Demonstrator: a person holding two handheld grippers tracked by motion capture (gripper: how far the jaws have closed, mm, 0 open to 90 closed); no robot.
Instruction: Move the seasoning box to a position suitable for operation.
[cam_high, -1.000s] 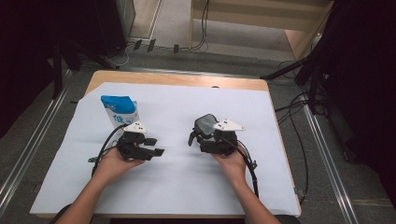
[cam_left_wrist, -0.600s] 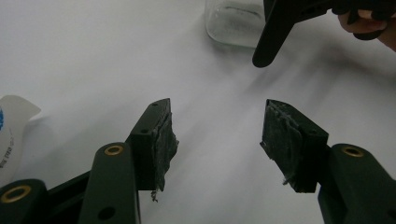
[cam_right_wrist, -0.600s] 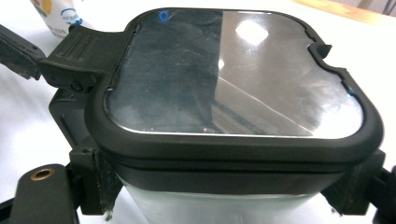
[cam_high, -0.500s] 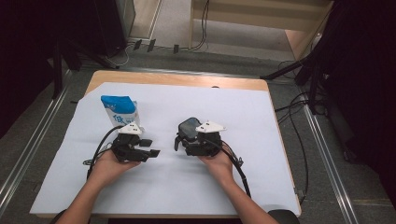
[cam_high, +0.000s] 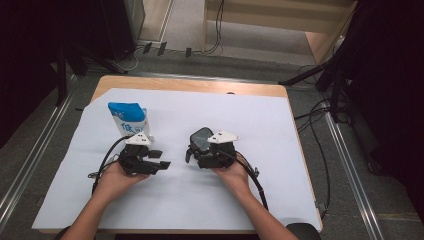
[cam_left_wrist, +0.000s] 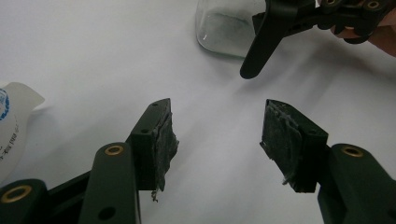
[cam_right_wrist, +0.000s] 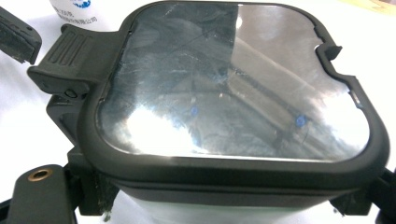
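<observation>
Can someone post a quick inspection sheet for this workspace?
Surface: white sheet over a wooden table.
Job's things: clear container with black-rimmed lid, latch closed; blue-and-white bag upright at left rear.
Clutter: nothing seen.
Grippers: right tool shut on the container's body; left tool open, nothing between its pads, bag beside it.
Cables: one trails from each tool; more on the floor behind.
Surroundings: metal rails on both sides, wooden furniture beyond.

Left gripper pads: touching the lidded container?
Apart. The left gripper view shows the left gripper open with bare white table cover between its pads; the container sits beyond.
</observation>
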